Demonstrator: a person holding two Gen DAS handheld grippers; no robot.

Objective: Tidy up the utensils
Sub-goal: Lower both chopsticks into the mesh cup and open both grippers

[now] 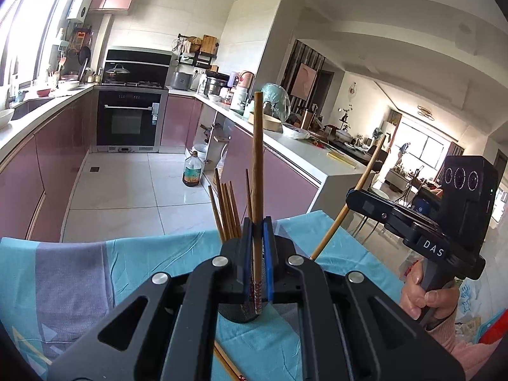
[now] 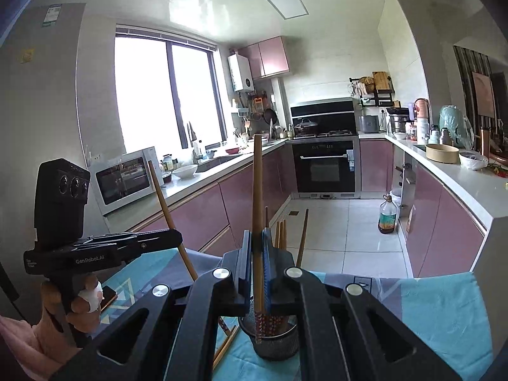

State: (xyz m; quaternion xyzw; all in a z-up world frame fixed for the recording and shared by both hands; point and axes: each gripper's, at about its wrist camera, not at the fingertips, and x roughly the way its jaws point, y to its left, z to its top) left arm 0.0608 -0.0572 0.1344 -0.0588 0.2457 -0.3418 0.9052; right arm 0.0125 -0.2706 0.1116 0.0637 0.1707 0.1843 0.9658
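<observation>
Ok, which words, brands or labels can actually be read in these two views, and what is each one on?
"DAS": on the right gripper, seen from the left wrist.
"GenRobot.AI": on the left gripper, seen from the right wrist.
Fridge sticker, oil bottle label, oven door sticker: too small or blurred to read.
</observation>
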